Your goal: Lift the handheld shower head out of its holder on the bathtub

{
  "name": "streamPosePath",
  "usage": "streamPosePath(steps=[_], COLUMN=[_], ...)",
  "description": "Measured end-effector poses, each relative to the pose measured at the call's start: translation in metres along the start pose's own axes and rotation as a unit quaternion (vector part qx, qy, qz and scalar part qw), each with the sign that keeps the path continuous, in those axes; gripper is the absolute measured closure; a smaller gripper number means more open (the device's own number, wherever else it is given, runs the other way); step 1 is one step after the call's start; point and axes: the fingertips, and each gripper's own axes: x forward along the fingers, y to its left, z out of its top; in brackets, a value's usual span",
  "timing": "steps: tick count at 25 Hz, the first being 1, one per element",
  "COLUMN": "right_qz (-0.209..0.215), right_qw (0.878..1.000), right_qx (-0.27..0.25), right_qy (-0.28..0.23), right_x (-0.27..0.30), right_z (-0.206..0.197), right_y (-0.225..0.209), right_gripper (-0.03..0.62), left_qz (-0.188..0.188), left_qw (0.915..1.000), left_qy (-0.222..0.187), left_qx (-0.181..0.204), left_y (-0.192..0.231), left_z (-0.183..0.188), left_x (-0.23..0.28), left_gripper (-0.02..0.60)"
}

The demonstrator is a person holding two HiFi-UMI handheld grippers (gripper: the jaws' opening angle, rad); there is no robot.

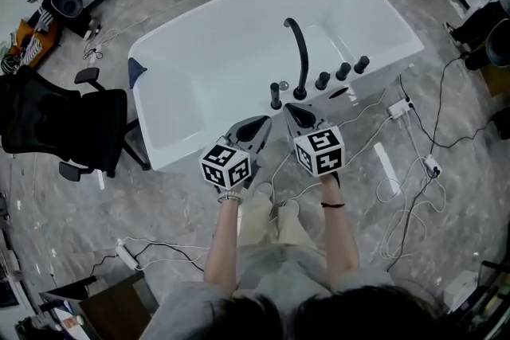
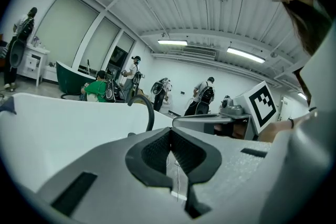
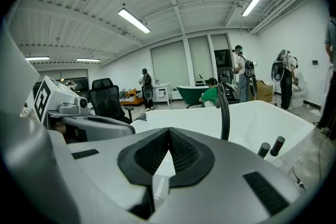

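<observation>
Left gripper [image 1: 256, 127] and right gripper [image 1: 296, 115] are hovering at the bathtub's [image 1: 199, 76] near rim, both with jaws pressed together and empty. The handheld shower head [image 1: 276, 95], apparently the dark upright stick beside the spout [image 1: 301, 52], is sitting in its holder. Hazard: jaws arriving closed are likely to knock it instead of gripping it.

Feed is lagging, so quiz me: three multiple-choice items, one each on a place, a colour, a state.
1. In the head view the office chair stands: A left of the bathtub; B inside it; C right of it.
2. The faucet spout is: A chrome; B black; C white.
3. The left gripper and right gripper are: A open; B shut, empty; C shut on something.
A, it flanks the bathtub's left end; B, dark against the white bathtub; B, jaws together, shower head on the rim.
</observation>
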Motion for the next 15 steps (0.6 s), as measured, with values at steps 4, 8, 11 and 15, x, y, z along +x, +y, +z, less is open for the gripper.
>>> streamPosePath(steps=[4,8,11,15], right_qz=[0.008,0.010,0.010,0.008], right_qw=[1.000,0.999,0.999,0.997], right_qx=[0.003,0.009,0.015,0.026], right_qy=[0.015,0.036,0.051,0.070], right_x=[0.025,0.046,0.060,0.078], right_z=[-0.014,-0.036,-0.053,-0.073], right_y=[-0.005,-0.012,-0.016,-0.024], right_gripper=[0.592,0.592,0.591,0.551], left_qz=[0.003,0.000,-0.001,0.000], left_qw=[0.9999,0.9994,0.9989,0.9980], left_qy=[0.007,0.017,0.025,0.032], left_qx=[-0.015,-0.029,-0.039,-0.054], left_y=[0.019,0.031,0.041,0.056], left_z=[-0.013,-0.030,-0.042,-0.056], left_x=[0.007,0.016,0.021,0.028], left_gripper=[0.577,0.577,0.577,0.577])
